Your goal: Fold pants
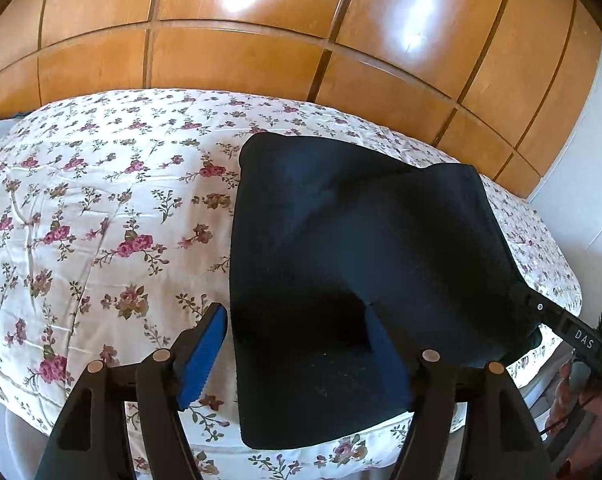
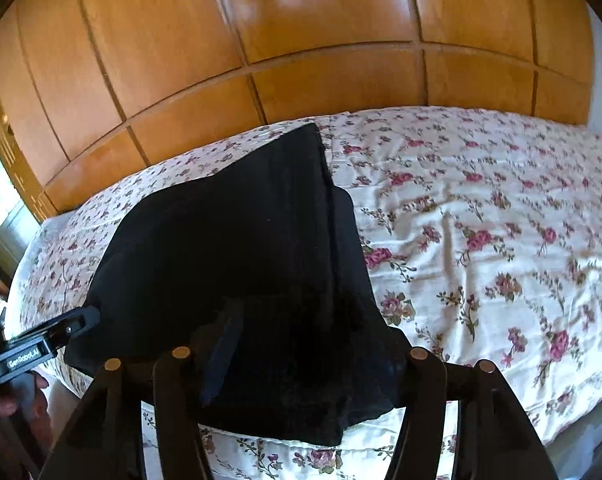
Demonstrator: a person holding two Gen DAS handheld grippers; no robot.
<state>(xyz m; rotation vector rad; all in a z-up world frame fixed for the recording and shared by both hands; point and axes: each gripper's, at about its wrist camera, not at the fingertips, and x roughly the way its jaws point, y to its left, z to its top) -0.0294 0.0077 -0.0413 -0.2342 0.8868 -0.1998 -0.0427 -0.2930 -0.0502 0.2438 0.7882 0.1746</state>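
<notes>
While the folded black pants (image 1: 361, 264) lie on the floral bedspread (image 1: 81, 220) at frame centre, left gripper (image 1: 297, 360) and right gripper (image 2: 313, 364) stand open, jaws apart over the near edge.

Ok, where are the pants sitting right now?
The dark pants lie folded on the floral bedspread at its near edge, right of centre in the left wrist view, left of centre in the right, wooden wardrobe behind.

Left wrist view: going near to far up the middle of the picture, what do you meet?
Left gripper, jaws open → folded dark pants → floral bedspread → wooden wardrobe doors.
</notes>
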